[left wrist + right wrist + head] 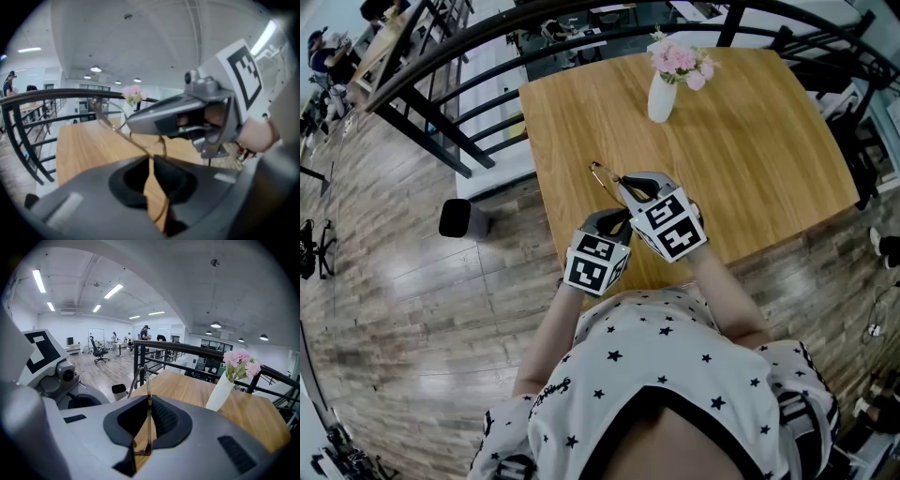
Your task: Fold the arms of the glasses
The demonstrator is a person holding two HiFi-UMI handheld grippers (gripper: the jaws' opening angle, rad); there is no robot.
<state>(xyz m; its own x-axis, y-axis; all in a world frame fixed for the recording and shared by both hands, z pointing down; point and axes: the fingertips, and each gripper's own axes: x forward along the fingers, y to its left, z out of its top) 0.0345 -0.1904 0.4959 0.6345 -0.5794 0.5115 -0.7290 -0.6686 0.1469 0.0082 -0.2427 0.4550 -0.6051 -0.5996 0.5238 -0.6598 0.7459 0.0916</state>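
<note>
Thin gold wire glasses hang just above the wooden table near its front left edge, held between both grippers. My left gripper is shut on one thin arm of the glasses, which runs up from between the jaws to the lens rim. My right gripper is shut on another part of the glasses, whose frame stands upright from its jaws. The two grippers are close together, almost touching. In the left gripper view the right gripper's body fills the middle.
A white vase of pink flowers stands at the table's far middle. A black metal railing runs along the table's left and far sides. A small dark bin sits on the wood floor to the left.
</note>
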